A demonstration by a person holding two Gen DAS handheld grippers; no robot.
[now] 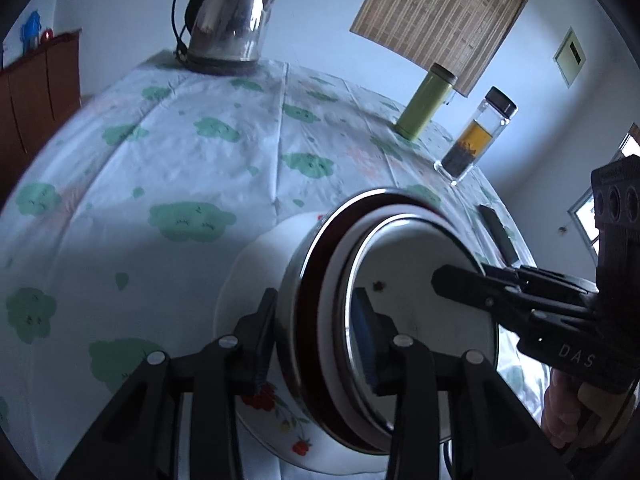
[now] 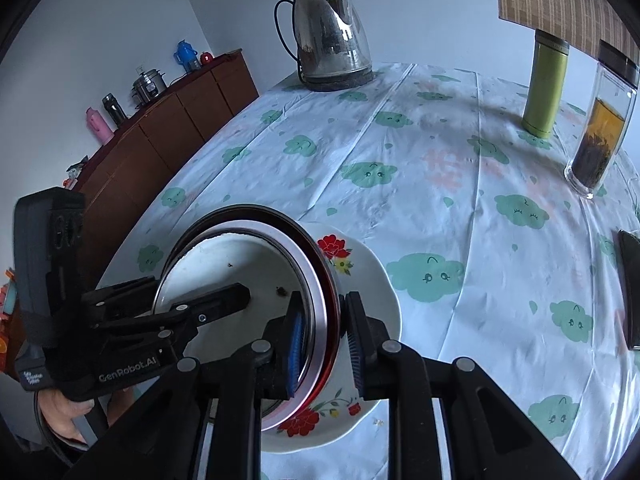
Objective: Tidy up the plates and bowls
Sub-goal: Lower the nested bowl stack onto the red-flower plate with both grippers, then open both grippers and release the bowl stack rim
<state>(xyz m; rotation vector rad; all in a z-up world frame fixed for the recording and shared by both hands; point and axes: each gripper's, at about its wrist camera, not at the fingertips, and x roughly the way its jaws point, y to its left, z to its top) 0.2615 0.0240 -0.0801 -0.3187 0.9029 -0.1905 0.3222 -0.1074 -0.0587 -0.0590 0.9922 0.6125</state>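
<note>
A red-rimmed steel bowl with white bowls nested inside sits on a flowered plate near the bench edge. The right tongs pinch its rim narrowly. The left tongs straddle the opposite rim, seemingly slack. An uneven lift could tip the stack or drag the plate off. A kettle and tea jar stand well apart.

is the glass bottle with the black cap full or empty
Partly full. The glass bottle stands upright on the table, with dark leaves at the bottom, amber liquid above them, and clear glass up to the cap.
</note>
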